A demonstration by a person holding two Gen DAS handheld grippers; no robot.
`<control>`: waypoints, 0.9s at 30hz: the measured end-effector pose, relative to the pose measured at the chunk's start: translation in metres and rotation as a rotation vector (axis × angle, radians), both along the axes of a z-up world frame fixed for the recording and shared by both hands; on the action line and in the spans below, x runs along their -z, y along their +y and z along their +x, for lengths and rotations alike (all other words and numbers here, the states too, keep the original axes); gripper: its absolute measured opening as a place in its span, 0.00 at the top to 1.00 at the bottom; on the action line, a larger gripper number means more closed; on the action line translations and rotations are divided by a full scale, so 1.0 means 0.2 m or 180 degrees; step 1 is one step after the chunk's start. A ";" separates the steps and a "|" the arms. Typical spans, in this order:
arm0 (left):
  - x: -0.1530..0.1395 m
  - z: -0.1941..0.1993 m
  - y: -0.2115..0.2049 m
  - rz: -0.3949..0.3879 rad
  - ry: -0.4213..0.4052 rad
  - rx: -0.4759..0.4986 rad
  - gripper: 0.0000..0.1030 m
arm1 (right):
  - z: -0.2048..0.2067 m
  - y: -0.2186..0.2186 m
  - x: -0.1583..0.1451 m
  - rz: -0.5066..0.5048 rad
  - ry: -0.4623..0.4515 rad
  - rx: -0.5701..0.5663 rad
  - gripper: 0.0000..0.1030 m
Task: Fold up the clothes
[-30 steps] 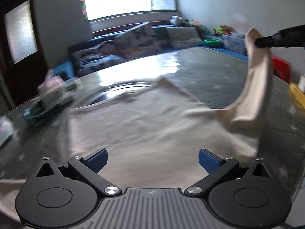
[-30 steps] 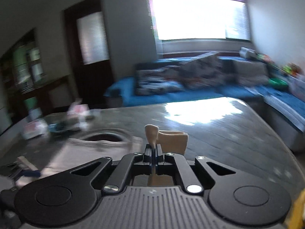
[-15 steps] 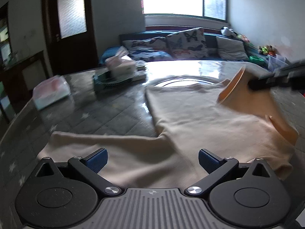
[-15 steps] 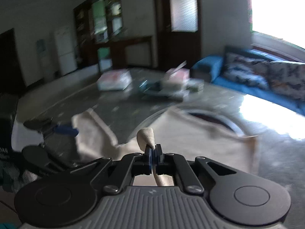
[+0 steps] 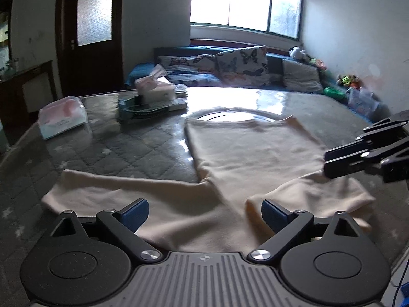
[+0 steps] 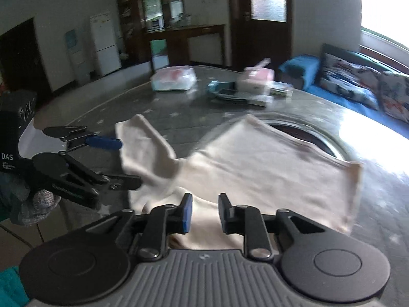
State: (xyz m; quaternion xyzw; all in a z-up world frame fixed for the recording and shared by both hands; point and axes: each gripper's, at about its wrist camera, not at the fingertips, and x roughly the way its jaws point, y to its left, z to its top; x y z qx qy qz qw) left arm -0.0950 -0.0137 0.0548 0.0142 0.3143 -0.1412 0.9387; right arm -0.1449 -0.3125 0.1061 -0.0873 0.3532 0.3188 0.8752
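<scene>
A cream long-sleeved top (image 5: 245,153) lies on the glass-covered grey table (image 5: 127,153). Its left sleeve (image 5: 115,189) stretches flat to the left. Its right sleeve (image 5: 319,192) is folded across the near part of the body. My left gripper (image 5: 204,213) is open and empty, just above the near edge of the top. My right gripper (image 6: 203,211) is open and empty over the folded sleeve (image 6: 204,215); it also shows at the right of the left wrist view (image 5: 329,165). The left gripper shows in the right wrist view (image 6: 122,161) beside the left sleeve (image 6: 143,148).
A tissue pack (image 5: 62,120), a dark tray (image 5: 148,110) with a tissue box (image 5: 156,88) and books stand at the table's far left. A round lazy-susan ring (image 5: 230,115) lies under the top's hem. A blue sofa (image 5: 230,69) sits behind.
My right gripper carried the right sleeve across, laid it over the body and opened, letting it go. My left gripper swung to face the top's left sleeve.
</scene>
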 end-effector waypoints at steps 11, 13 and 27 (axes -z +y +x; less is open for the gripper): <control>0.10 0.11 -0.25 0.0097 0.0219 0.0410 0.35 | 0.01 -0.42 0.05 -0.0458 0.0017 0.0675 0.76; 0.12 0.14 -0.28 0.0165 0.0238 0.0440 0.36 | 0.00 -0.45 0.09 -0.0465 0.0079 0.0702 0.76; 0.13 0.12 -0.39 0.0589 -0.0074 0.0616 0.88 | -0.08 -0.44 0.27 -0.0383 0.0265 0.0583 0.76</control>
